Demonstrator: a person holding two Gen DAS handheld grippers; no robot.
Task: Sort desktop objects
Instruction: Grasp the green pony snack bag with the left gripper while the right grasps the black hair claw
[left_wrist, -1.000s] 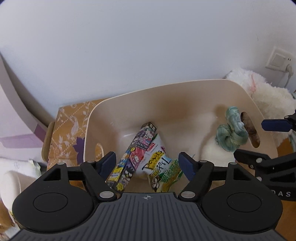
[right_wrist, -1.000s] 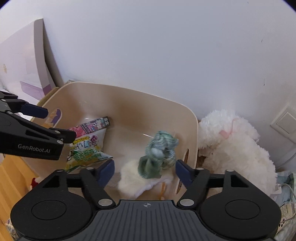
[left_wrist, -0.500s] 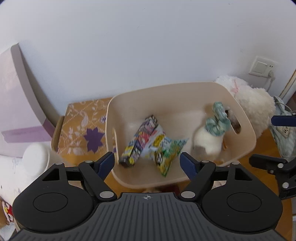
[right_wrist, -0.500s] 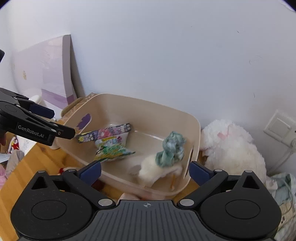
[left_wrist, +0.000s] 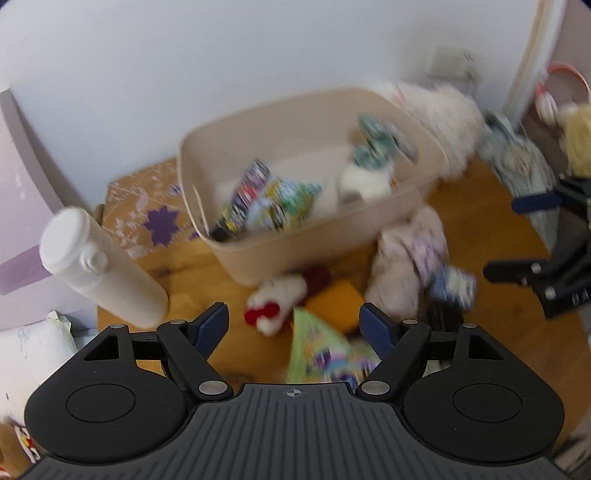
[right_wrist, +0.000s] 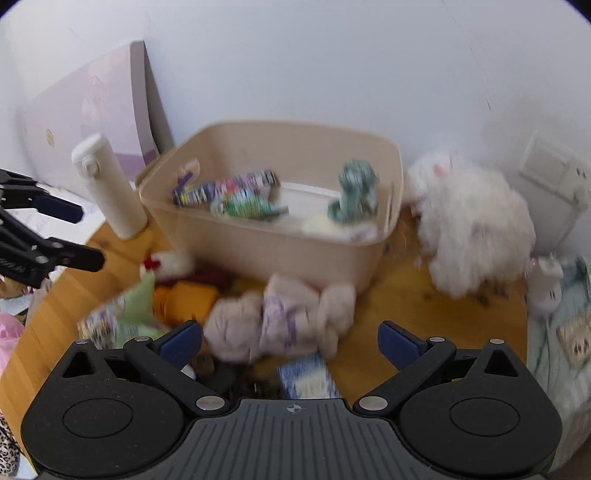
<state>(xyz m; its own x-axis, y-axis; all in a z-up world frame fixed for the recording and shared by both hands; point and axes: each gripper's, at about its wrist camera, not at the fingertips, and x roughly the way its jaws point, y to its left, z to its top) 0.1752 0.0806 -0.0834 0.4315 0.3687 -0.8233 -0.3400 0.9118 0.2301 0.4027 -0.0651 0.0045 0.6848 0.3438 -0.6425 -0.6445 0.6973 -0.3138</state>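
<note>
White wall socket (right_wrist: 554, 177) on pale wall, far right. Lilac flat board (right_wrist: 92, 107) leans vs. wall, left. Patterned brown-purple box (left_wrist: 147, 210) sits just beside it, on wooden desk (right_wrist: 406, 295).

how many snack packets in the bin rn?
2, both at the left end of the bin: a long dark packet and a green packet just in front of it. Blurry; more may be hidden.

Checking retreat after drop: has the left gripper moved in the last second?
Yes. The left gripper has pulled up and back from the beige bin, which now sits farther off; toys on the wooden desk show below its open jaws.
</note>
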